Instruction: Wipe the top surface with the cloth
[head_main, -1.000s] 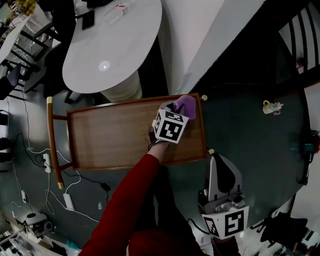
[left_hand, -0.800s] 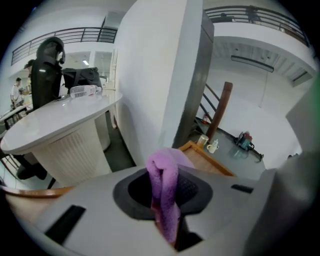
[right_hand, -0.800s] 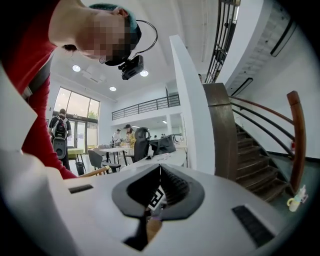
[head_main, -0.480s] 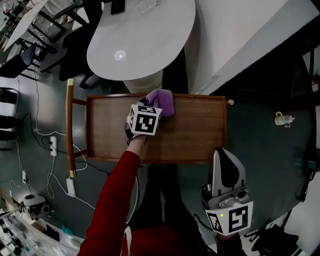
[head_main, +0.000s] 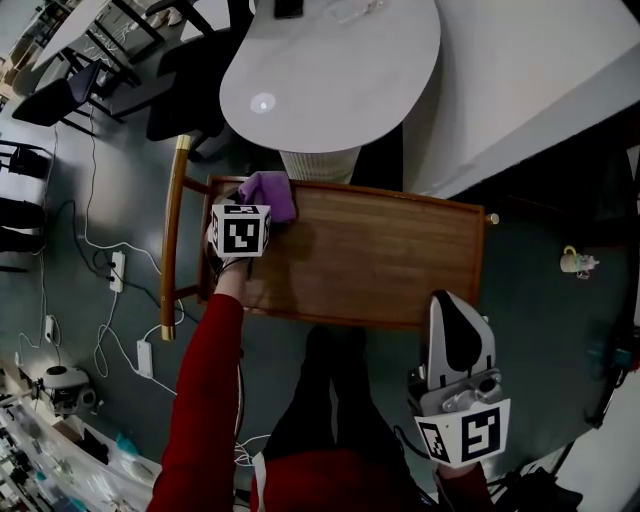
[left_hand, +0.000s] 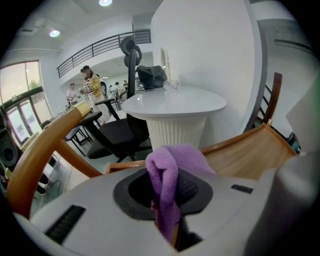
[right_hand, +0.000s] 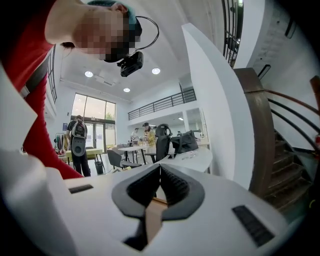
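A purple cloth (head_main: 267, 193) lies pressed on the far left corner of the wooden cart top (head_main: 380, 255). My left gripper (head_main: 250, 205) is shut on the cloth, which bunches up between its jaws in the left gripper view (left_hand: 167, 185). The wooden top (left_hand: 250, 155) stretches away to the right there. My right gripper (head_main: 455, 335) hangs below the cart's near edge, off the top, with its jaws shut and nothing between them (right_hand: 160, 187).
A white oval table (head_main: 330, 70) on a ribbed pedestal stands just beyond the cart. The cart's curved wooden handle (head_main: 172, 240) is at the left end. Cables and a power strip (head_main: 115, 270) lie on the floor to the left. Black chairs (head_main: 190, 70) stand beside the table.
My left gripper has dragged the purple cloth leftward along the far edge of the cart top, from the right corner to the left corner. The right gripper has stayed low beside me.
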